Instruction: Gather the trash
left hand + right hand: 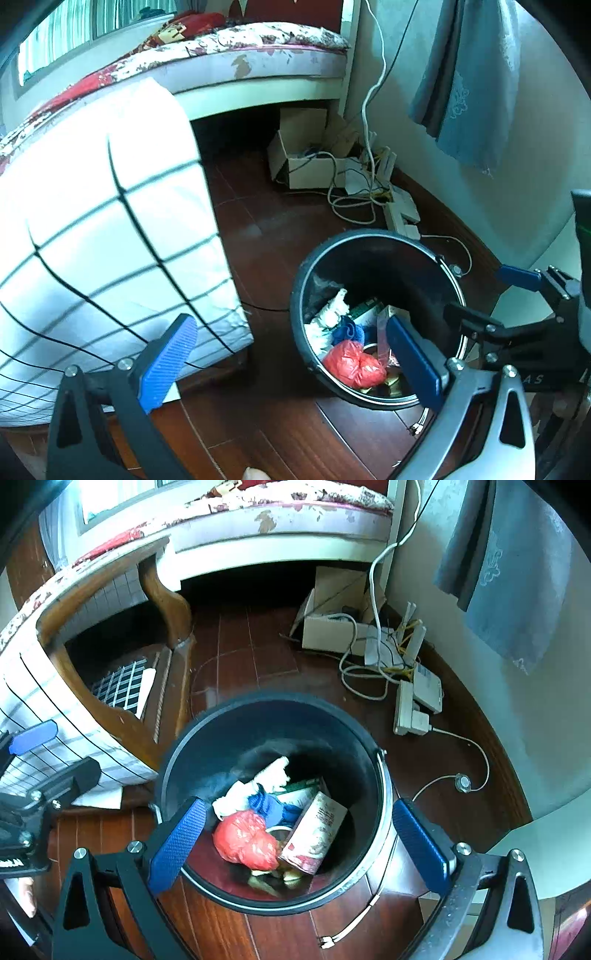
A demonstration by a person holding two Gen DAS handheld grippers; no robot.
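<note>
Dark red-brown wood flooring [258, 424] fills the left wrist view. Over it the left gripper [291, 363] stands released, its blue pads spread wide with nothing between them; its left pad [168, 363] hangs in front of a white cloth with a black grid [110, 240], its right pad [413, 363] over the near rim of a black round trash bin [369, 240]. The bin stands on the floor at lower right and holds the trash: a crumpled red plastic bag [354, 363] nearest, a blue cloth [349, 330] behind it, white crumpled paper [328, 314] at the left wall, and a carton [369, 308] further in. At the right edge the right gripper [480, 295] reaches in, one blue pad over the floor just beyond the bin. Far behind stand a bed with a floral cover [258, 40], an open cardboard box [306, 166] and a tangle of white cables [354, 199]. A grey-blue towel [469, 85] hangs on the wall at upper right.

In the right wrist view the right gripper [299, 843] is also released and empty, its pads straddling the bin [258, 716]: the left pad [177, 843] sits over the near left rim, the right pad [421, 843] outside the right wall. Inside lie the red bag [243, 840], the blue cloth [269, 805], the white paper [258, 779] and a printed carton [317, 830] tilted against the right side. At the left edge the left gripper [51, 753] shows in front of the grid cloth [33, 698], which drapes a wooden chair [166, 602]. A white power strip [410, 709] lies on the floor to the far right.
</note>
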